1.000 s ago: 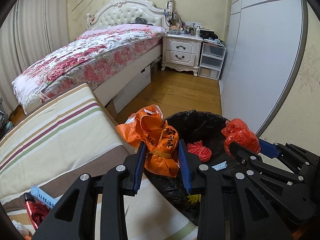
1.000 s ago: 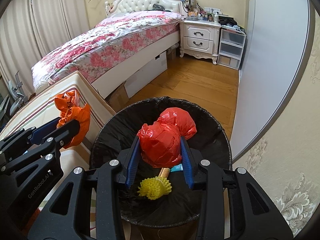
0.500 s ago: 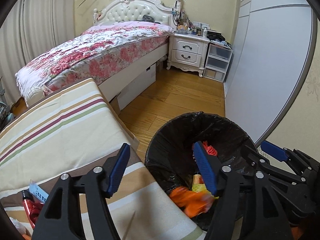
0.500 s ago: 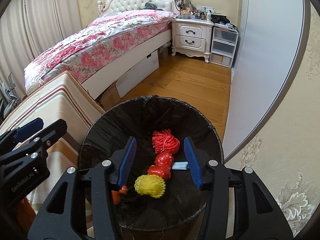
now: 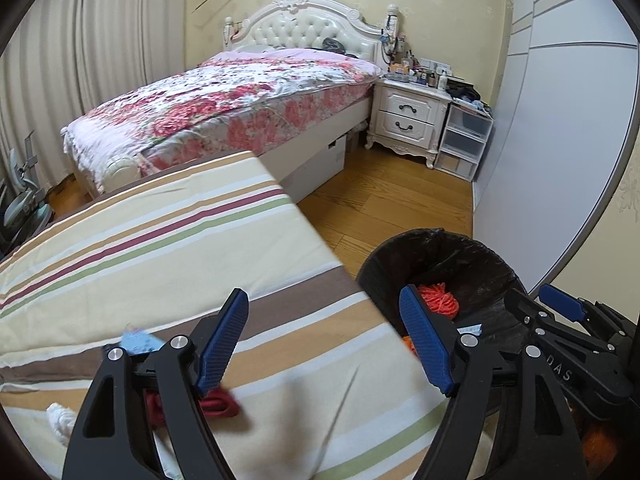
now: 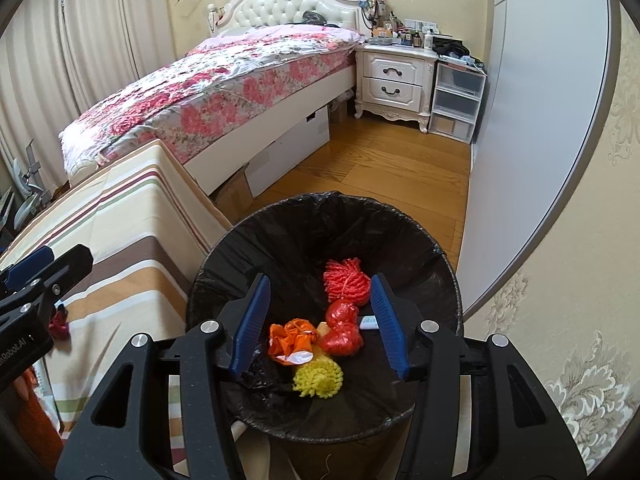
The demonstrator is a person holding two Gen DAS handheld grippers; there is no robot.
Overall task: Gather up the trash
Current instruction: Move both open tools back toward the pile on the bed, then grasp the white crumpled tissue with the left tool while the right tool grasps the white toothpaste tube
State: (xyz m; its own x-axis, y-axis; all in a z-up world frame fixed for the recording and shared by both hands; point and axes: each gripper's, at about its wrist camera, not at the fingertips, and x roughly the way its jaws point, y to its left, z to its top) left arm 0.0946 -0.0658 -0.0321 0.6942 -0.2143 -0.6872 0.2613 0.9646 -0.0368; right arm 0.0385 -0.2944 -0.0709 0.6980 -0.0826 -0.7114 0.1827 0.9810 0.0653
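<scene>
— Now, item one: the bin?
— Bin (image 6: 448,280), round, black liner, standing on the wood floor (image 6: 380,168) beside the striped cushion (image 5: 160,248). Contents, seen from the right wrist: orange bag (image 6: 292,340), crumpled; red bag (image 6: 342,328), knotted; orange-red net bundle (image 6: 346,282); yellow foam net (image 6: 318,378); small white-and-blue wrapper (image 6: 369,322). All lie at the bottom of the liner.
— Item two: the tongs?
— Right gripper (image 6: 320,324), poised over the bin mouth, jaws released, nothing between the blue pads; the trash lies below them. Left gripper (image 5: 328,344), over the cushion's edge next to the bin, jaws opening wide, empty.
— Item three: what remains on the cushion?
— Dark red cord (image 5: 216,404), coiled, partly behind the left gripper's near finger. Light blue wrapper (image 5: 138,340), blurred. White crumpled scrap (image 5: 60,420) at the lower left edge.
— Room fixtures?
— Bed (image 5: 240,104) with floral cover and white tufted headboard; white nightstand (image 5: 408,116), two drawers, cluttered top; clear drawer unit (image 5: 464,140) beside it; grey wardrobe door (image 5: 560,140) along the right.
</scene>
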